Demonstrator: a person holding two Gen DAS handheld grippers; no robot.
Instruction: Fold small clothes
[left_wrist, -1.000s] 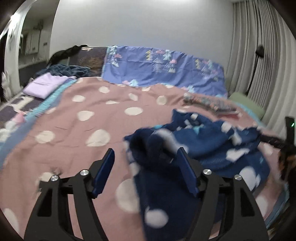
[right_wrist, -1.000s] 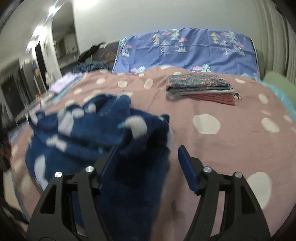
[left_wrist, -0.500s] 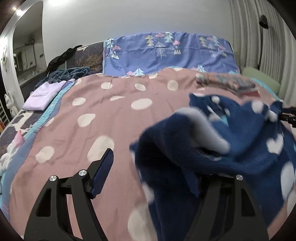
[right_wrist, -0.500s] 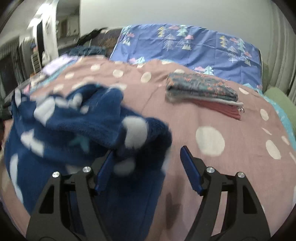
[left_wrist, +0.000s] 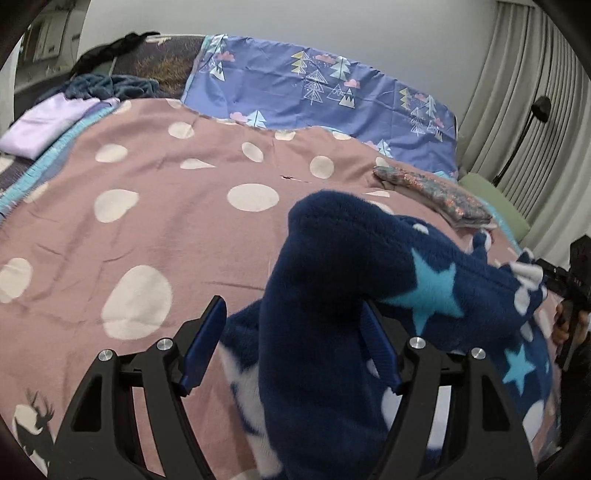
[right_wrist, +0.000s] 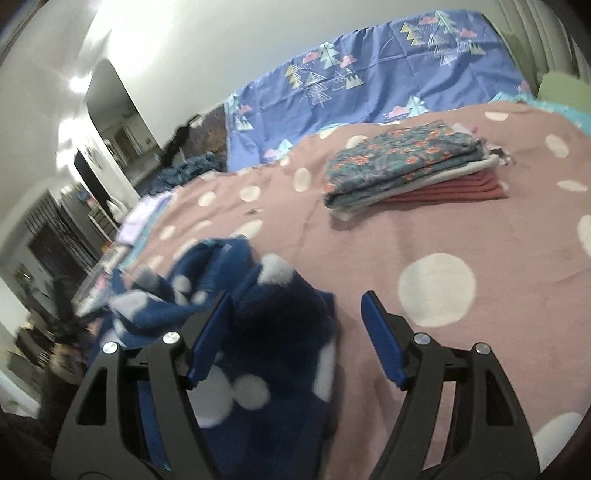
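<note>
Since a moment ago the navy fleece garment (left_wrist: 332, 280) has risen higher and drapes over my left claw (left_wrist: 291, 347), whose fingers stand spread with fleece between them. My right claw (right_wrist: 295, 336) is spread too, fleece bunched against its left finger (right_wrist: 208, 339); real grip on either: cannot tell. The garment hangs near the front edge of the pink dotted bedspread (left_wrist: 155, 221). Folded stack (right_wrist: 410, 166) sits well apart, toward the pillow end.

Fuzzy fleece garment (left_wrist: 332, 266), matt cloth bedspread (left_wrist: 184, 229)

Navy fleece garment (left_wrist: 332, 280) hides left tool's (left_wrist: 295, 343) grip.
</note>
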